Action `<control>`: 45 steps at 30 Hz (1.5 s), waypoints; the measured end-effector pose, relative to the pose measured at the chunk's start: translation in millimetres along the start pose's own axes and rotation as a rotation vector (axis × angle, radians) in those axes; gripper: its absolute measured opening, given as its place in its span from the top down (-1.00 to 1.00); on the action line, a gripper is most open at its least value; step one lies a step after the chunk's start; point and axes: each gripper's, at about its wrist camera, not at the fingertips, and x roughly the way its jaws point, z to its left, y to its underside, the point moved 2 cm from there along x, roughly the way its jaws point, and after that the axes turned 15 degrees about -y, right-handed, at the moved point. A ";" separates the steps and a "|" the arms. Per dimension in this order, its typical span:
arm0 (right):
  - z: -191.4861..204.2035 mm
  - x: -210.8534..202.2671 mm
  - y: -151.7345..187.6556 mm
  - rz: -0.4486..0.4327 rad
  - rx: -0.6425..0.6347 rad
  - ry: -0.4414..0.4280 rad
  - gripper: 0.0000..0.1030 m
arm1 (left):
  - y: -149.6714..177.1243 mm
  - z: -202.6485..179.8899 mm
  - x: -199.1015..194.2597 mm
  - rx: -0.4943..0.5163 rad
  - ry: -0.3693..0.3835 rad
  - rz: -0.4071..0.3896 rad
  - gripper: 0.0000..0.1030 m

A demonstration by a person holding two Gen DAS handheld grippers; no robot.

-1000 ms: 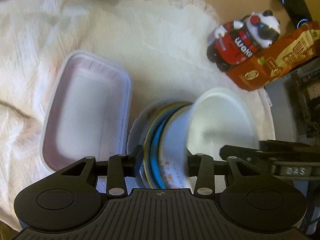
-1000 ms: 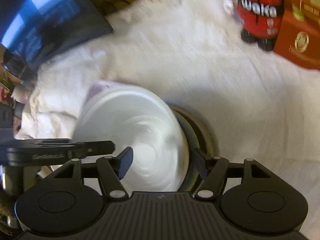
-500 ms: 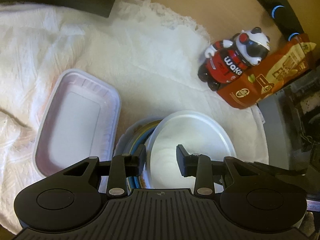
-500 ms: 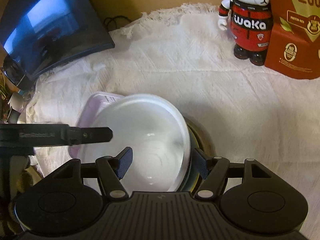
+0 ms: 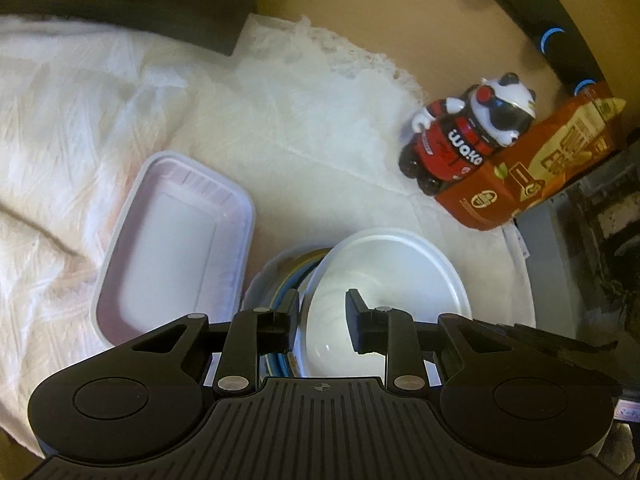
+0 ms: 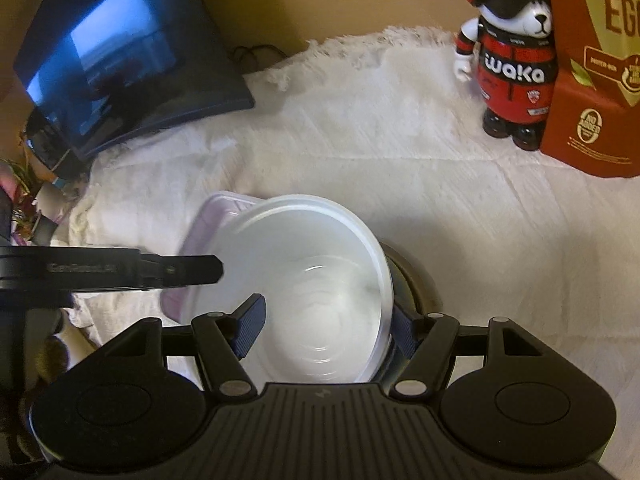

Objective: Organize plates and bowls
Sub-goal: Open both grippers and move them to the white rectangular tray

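A white round bowl (image 5: 394, 276) sits on a stack of plates (image 5: 286, 276) with yellow and blue rims on the white cloth. My left gripper (image 5: 322, 314) straddles the bowl's left rim, jaws narrowly apart with a gap showing. A white-and-lilac rectangular tray (image 5: 176, 240) lies to the left. In the right wrist view the same bowl (image 6: 304, 280) lies between the jaws of my right gripper (image 6: 326, 328), which is open wide, one finger inside the bowl and one outside its right rim. The left gripper's finger (image 6: 176, 270) shows at the left.
A panda figurine (image 5: 464, 136) and a red-brown food box (image 5: 532, 176) stand at the back right. A dark laptop (image 6: 120, 56) lies at the back left in the right wrist view. The white cloth (image 6: 400, 184) covers the table.
The bowl went from tilted on edge to sitting flat on the plate stack. My left gripper opened off it and drew back. My right gripper drew back a little.
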 end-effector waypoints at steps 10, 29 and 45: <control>-8.7 -8.3 0.9 -0.024 0.006 0.041 -0.31 | -2.4 1.0 -9.9 -0.020 0.019 -0.016 0.49; -10.6 -2.7 -2.9 0.007 0.012 0.027 -0.30 | -3.6 -7.6 -20.7 0.022 0.014 -0.059 0.53; -28.1 -10.1 -0.6 0.005 0.010 0.102 -0.30 | 0.3 0.6 -14.4 0.029 -0.043 -0.054 0.53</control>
